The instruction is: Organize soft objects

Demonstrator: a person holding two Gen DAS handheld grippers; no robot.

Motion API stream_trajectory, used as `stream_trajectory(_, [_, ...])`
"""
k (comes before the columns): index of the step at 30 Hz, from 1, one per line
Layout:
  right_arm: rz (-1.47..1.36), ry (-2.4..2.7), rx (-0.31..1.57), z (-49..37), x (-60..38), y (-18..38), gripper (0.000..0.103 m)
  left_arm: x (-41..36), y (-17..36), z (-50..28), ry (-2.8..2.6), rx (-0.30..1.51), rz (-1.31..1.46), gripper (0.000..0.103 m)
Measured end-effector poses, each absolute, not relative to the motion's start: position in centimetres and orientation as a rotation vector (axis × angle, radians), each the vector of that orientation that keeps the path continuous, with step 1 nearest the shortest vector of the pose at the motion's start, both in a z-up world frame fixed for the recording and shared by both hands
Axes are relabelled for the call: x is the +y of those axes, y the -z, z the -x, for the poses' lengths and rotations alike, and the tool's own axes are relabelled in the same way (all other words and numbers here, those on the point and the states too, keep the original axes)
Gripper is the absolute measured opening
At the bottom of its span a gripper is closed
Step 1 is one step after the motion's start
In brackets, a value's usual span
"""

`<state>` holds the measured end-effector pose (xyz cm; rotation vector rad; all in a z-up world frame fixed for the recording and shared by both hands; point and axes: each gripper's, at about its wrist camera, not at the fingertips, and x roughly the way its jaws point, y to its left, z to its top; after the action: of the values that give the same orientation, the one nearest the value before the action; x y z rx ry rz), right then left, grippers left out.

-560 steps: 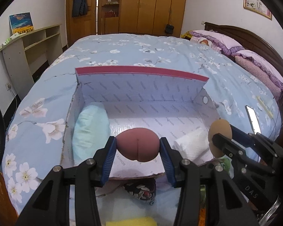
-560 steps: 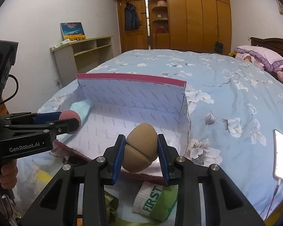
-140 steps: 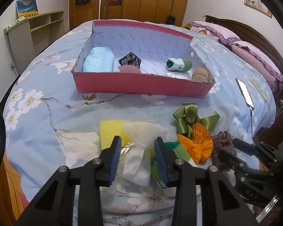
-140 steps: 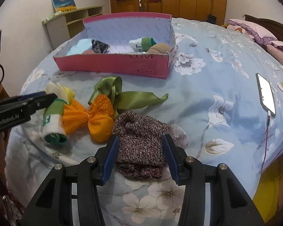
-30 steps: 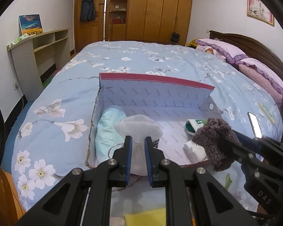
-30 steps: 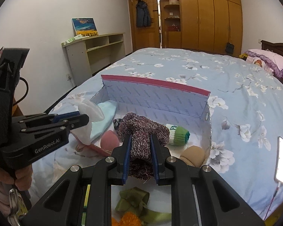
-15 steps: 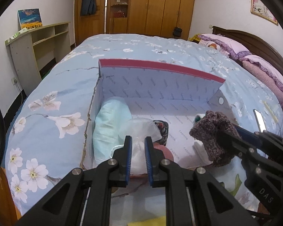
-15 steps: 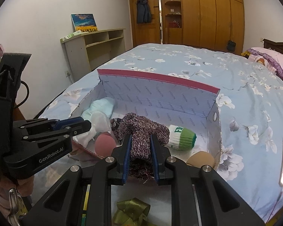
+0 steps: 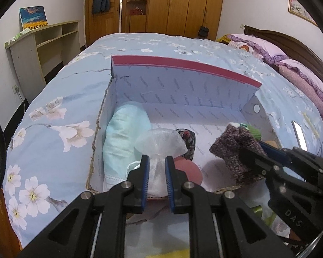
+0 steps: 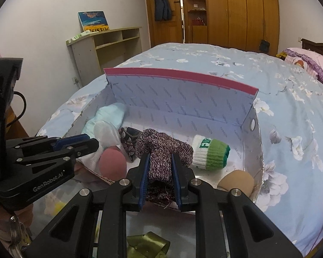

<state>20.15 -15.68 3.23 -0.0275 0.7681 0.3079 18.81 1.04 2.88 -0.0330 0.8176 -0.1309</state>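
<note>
A pink cardboard box [image 9: 183, 63] [image 10: 178, 75] lies open on the bed. My left gripper [image 9: 157, 161] is shut on a white mesh pouch [image 9: 161, 142] and holds it over the box's near left part; the pouch also shows in the right wrist view [image 10: 106, 132]. My right gripper [image 10: 160, 159] is shut on a maroon knitted sock [image 10: 164, 148] over the box's near edge; it also shows in the left wrist view [image 9: 234, 148]. Inside lie a light-blue cushion [image 9: 125, 133], a pink sponge [image 10: 113, 164], a patterned dark pouch [image 10: 129, 139], a green-white sock roll [image 10: 211, 154] and a tan sponge [image 10: 235, 181].
The box rests on a blue floral bedspread [image 9: 60, 111]. A green ribbon [image 10: 148, 245] and a yellow sponge [image 9: 172, 253] lie near me in front of the box. A phone [image 9: 298, 130] lies at the right. A shelf unit [image 9: 38, 47] stands left, pillows [image 9: 275, 51] far right.
Both grippers have moved forward and lower toward the box with their items still held. The box looks larger and closer.
</note>
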Motion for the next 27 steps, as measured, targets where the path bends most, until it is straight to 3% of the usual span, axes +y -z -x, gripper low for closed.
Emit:
stream_trajectory(4, [0.0, -0.307, 0.774, -20.2, -16.2, -3.2, 0.024, 0.9, -2.9, -18.5, 0.135, 0.829, 0.034, 0.027])
stream_trajectory(8, [-0.009, -0.3, 0.757, -19.9, -16.4, -3.6, 0.032, 0.9, -3.1, -18.0, 0.137, 0.83, 0.033, 0.032])
stream_trajectory(27, [-0.023, -0.291, 0.708, -16.9, -17.0, -5.6, 0.037, 1.4, -4.1, -14.4, 0.14, 0.833, 0.062, 0.033])
